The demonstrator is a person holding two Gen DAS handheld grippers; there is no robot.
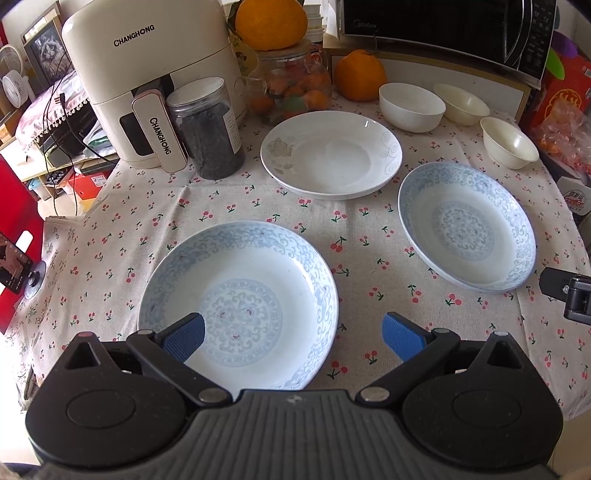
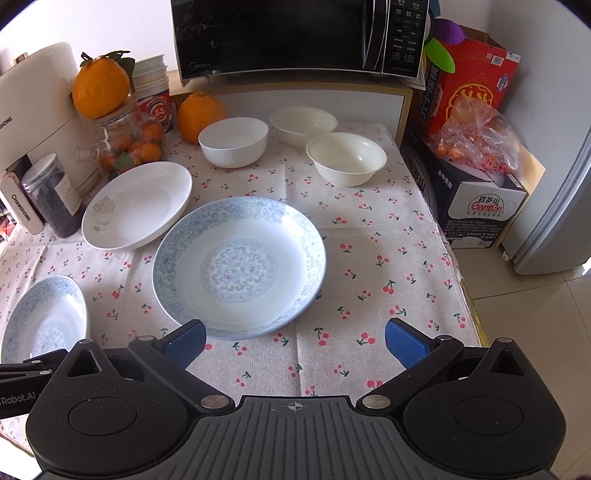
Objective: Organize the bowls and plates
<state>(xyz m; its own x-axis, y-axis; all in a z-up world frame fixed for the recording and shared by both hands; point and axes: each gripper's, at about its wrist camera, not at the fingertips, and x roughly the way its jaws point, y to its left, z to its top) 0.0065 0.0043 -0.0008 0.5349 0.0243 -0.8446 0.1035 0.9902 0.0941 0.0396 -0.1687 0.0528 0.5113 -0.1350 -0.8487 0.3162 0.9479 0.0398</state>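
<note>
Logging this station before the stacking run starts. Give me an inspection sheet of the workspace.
Surface: cherry-print tablecloth, flat.
Job's things: two blue-patterned plates, one white plate, three white bowls; all apart, none stacked.
Clutter: air fryer, dark-filled jar, glass fruit jar, two oranges.
Grippers: left gripper and right gripper both empty, jaws wide open.
Cables: black cable left of the fryer.
Surroundings: microwave, boxes.
</note>
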